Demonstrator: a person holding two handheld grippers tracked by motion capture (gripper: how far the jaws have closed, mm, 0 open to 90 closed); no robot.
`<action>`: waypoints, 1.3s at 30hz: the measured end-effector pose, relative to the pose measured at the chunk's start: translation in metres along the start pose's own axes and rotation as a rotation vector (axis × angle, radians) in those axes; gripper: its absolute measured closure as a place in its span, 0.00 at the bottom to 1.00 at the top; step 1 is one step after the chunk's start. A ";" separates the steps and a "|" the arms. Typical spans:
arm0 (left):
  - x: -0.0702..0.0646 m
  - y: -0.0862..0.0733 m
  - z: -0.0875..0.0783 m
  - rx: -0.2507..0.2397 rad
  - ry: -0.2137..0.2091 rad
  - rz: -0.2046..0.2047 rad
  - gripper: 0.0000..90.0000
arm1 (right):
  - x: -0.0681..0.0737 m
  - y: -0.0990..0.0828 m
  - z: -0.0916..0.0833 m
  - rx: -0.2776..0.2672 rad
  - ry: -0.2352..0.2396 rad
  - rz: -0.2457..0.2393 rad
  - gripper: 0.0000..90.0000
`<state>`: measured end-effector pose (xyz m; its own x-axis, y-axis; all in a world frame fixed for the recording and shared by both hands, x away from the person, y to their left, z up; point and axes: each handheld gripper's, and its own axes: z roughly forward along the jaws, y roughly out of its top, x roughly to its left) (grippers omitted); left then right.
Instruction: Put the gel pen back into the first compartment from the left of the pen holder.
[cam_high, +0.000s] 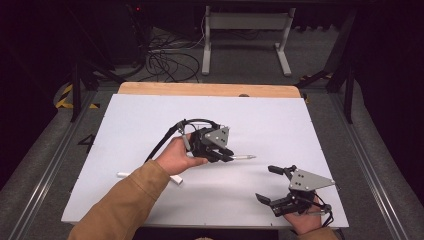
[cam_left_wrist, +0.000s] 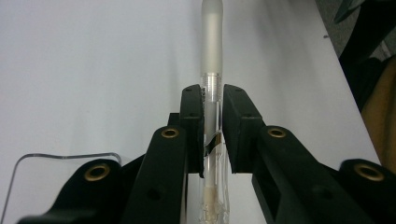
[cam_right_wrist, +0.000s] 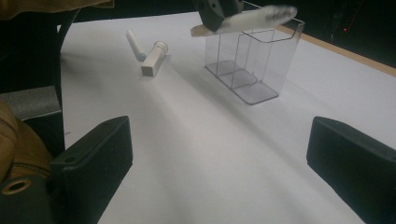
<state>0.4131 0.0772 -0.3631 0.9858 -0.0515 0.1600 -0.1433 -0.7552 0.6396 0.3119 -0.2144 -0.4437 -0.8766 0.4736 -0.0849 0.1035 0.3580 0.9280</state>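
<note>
Two jaws of your left gripper (cam_left_wrist: 212, 116) pinch the pen (cam_left_wrist: 212, 60) above the clear organizer (cam_right_wrist: 252, 60), so keep it level and lower gently while your right gripper (cam_right_wrist: 219, 158) rests spread wide.

1. The table top (cam_high: 150, 125) is plain white, with a light wood strip (cam_high: 200, 89) along the upper edge.
2. The left gripper (cam_high: 225, 155) is black with a grey plate; brass-coloured rivets show on its arms in the left gripper view.
3. The pen (cam_left_wrist: 212, 56) is frosted and clear, with a white inner tube.
4. The right gripper (cam_high: 272, 185) is black with a grey plate.
5. The sleeve (cam_high: 125, 200), lower left, is tan.
6. The holder (cam_right_wrist: 254, 60), top centre of the right gripper view, is colourless and transparent.
7. Two sticks (cam_right_wrist: 147, 53), upper left there, are white.
</note>
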 end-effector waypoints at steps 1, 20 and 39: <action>0.000 0.000 -0.002 -0.010 0.007 -0.002 0.88 | 0.000 0.000 0.000 -0.001 0.000 -0.002 0.08; 0.005 -0.012 -0.044 -0.170 0.167 -0.116 0.88 | 0.000 0.000 0.001 0.001 0.001 0.001 0.08; 0.011 -0.048 -0.071 -0.301 0.290 -0.253 0.88 | 0.000 0.000 0.001 0.001 0.002 0.001 0.08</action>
<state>0.4246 0.1597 -0.3389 0.9341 0.3256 0.1468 0.0363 -0.4955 0.8679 0.3124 -0.2134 -0.4443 -0.8772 0.4728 -0.0833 0.1049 0.3581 0.9278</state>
